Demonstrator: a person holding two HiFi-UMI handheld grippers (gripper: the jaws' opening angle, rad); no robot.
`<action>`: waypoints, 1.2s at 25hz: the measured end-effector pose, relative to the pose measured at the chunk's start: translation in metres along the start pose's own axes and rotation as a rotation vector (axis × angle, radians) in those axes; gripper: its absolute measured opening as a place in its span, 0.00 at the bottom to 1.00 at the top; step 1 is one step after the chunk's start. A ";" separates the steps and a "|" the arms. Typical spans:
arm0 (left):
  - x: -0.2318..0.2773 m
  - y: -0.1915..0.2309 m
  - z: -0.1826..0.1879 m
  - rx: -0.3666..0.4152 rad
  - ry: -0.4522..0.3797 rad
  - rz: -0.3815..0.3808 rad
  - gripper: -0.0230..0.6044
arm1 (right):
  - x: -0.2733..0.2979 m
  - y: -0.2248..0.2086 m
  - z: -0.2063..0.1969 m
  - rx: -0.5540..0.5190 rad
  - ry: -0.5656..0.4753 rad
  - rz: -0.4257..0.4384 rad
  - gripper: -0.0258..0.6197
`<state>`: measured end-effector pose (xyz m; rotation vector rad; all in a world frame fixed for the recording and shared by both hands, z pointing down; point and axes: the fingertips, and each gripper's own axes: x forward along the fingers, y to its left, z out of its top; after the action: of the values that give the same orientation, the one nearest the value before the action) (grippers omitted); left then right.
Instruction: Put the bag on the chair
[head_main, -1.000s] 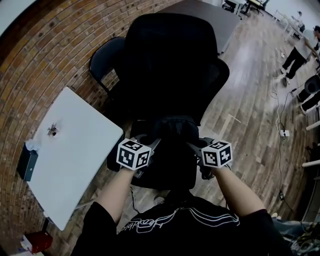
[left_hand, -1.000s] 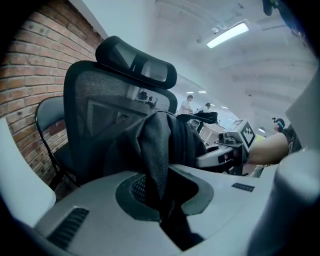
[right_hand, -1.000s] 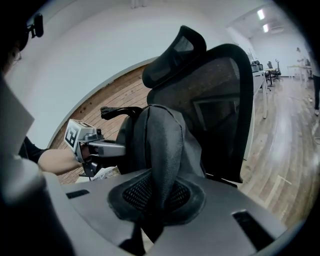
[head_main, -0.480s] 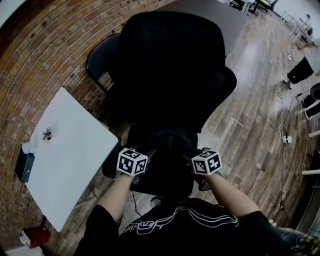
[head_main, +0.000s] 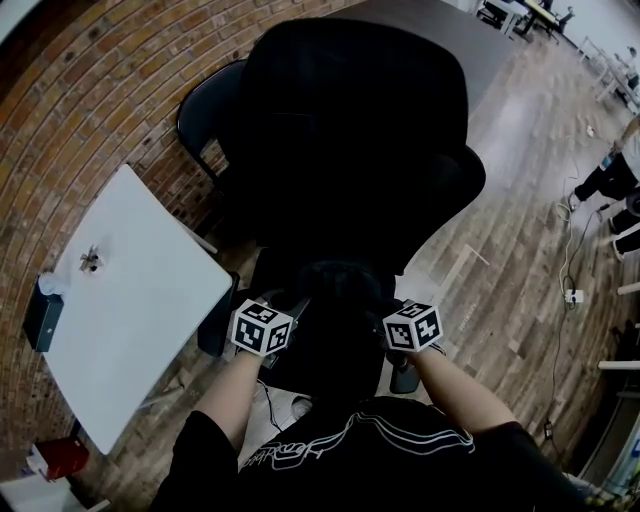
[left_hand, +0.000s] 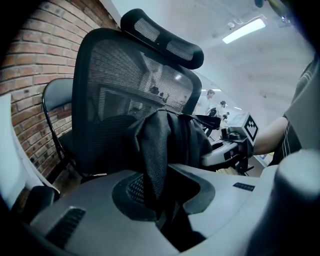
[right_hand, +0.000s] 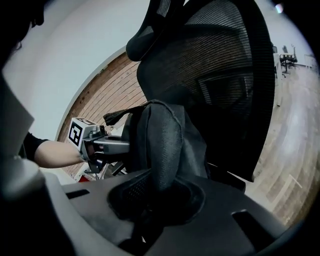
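Observation:
The black bag (head_main: 335, 290) hangs over the front of the seat of the black mesh office chair (head_main: 350, 130), held from both sides. My left gripper (head_main: 290, 302) has a bag strap (left_hand: 155, 165) pinched between its jaws, which are opening. My right gripper (head_main: 386, 302) is shut on the other strap (right_hand: 162, 150). In the left gripper view the bag (left_hand: 172, 132) stands in front of the chair back (left_hand: 110, 75), with the right gripper (left_hand: 227, 150) beyond it. The right gripper view shows the left gripper (right_hand: 107, 146) behind the bag. The seat itself is mostly hidden.
A white table (head_main: 130, 300) stands at the left along the brick wall (head_main: 90, 100), with a red box (head_main: 55, 460) below it. A second black chair (head_main: 205, 110) sits behind the office chair. A dark table (head_main: 440, 30) is at the back. Cables lie on the wooden floor (head_main: 520, 290).
Both grippers and the bag have sunk slightly lower in the head view, closer to my body. The view has swung a little, and the people at the far right have shifted.

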<state>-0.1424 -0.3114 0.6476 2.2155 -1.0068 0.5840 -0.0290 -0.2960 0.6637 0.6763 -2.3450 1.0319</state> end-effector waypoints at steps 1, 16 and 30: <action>-0.002 0.002 0.000 -0.004 -0.002 0.010 0.17 | 0.000 0.002 0.000 -0.008 -0.006 0.002 0.10; -0.077 -0.019 -0.015 -0.112 -0.109 -0.006 0.58 | -0.076 0.051 -0.001 -0.006 -0.239 -0.122 0.58; -0.240 -0.195 0.002 0.020 -0.323 -0.312 0.11 | -0.168 0.252 -0.027 -0.108 -0.456 0.106 0.03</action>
<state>-0.1363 -0.0921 0.4291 2.4704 -0.7827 0.0987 -0.0489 -0.0855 0.4451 0.8223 -2.8314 0.8528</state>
